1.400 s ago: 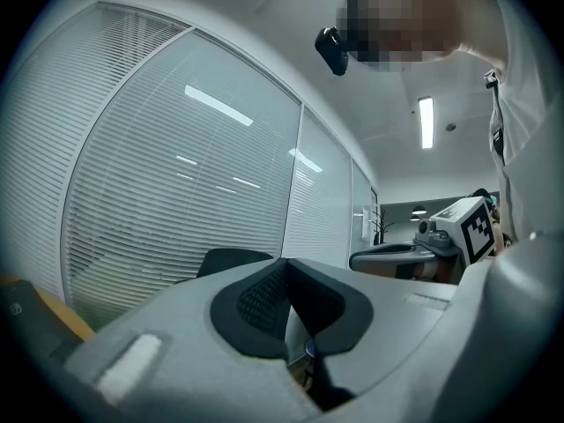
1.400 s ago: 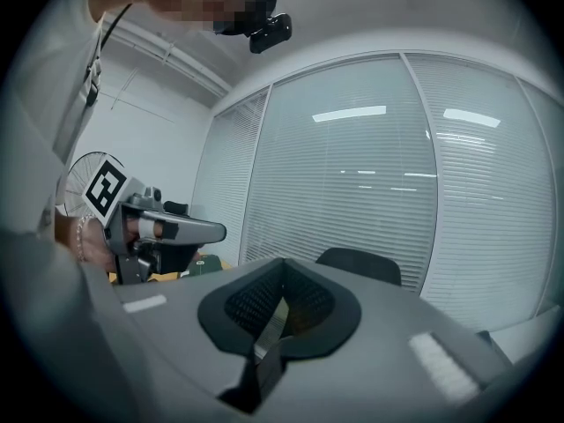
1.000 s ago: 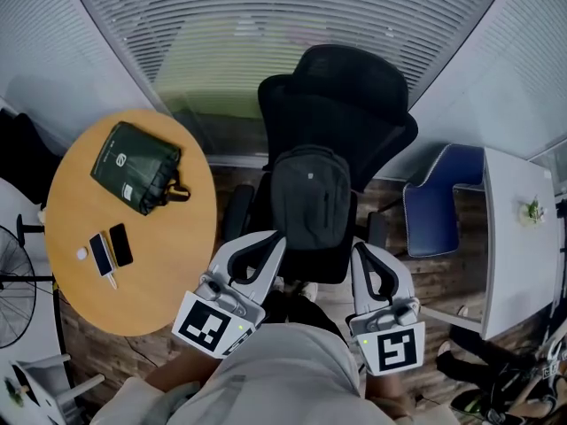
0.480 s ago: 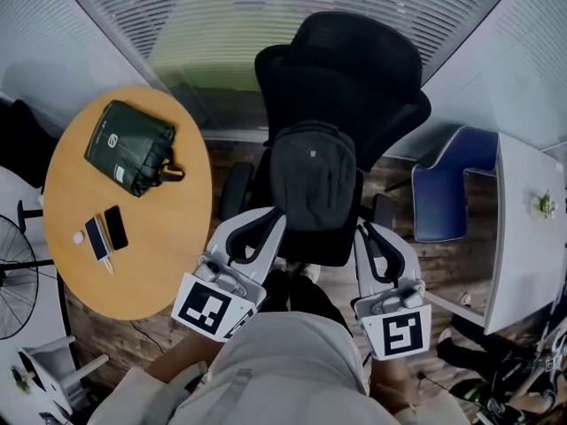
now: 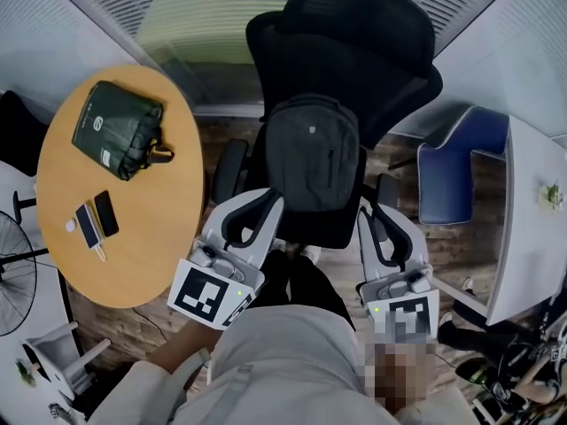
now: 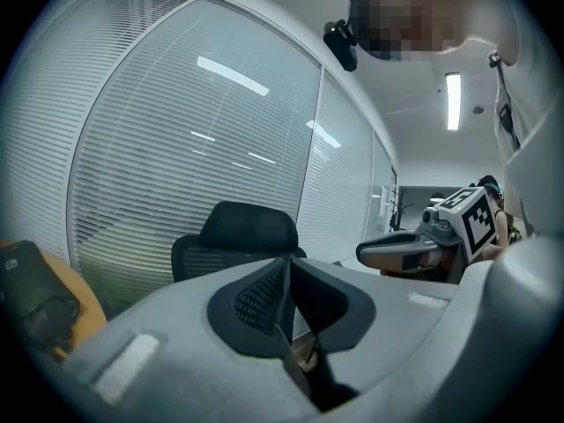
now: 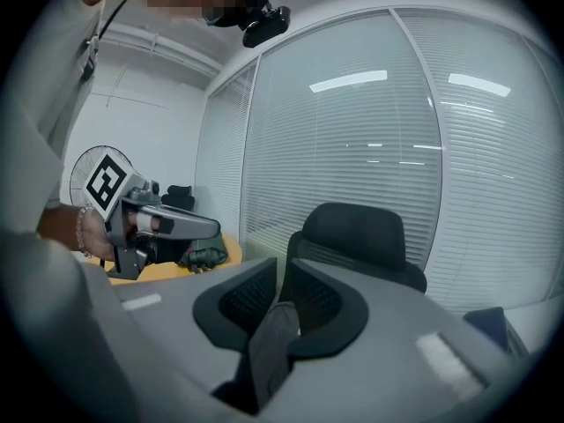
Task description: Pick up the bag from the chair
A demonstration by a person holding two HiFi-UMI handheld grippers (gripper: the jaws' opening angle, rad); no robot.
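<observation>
A dark grey backpack stands upright on the seat of a black office chair, leaning on its backrest. My left gripper reaches to the bag's lower left corner and my right gripper to its lower right. Both sets of jaws have just been opening. In the left gripper view the left gripper shows only a narrow slit, with nothing clearly between its pads. In the right gripper view the right gripper shows a plain gap, with a dark strap-like part low in it, not pressed by the pads.
A round wooden table at the left carries a green bag and two phones. A blue chair and a white desk stand at the right. Glass walls with blinds rise behind the office chair. A fan stands far left.
Both grippers have come down and forward, one on each side of the backpack's lower end. The backpack has stayed on the chair. The head view has tilted down over the chair.
</observation>
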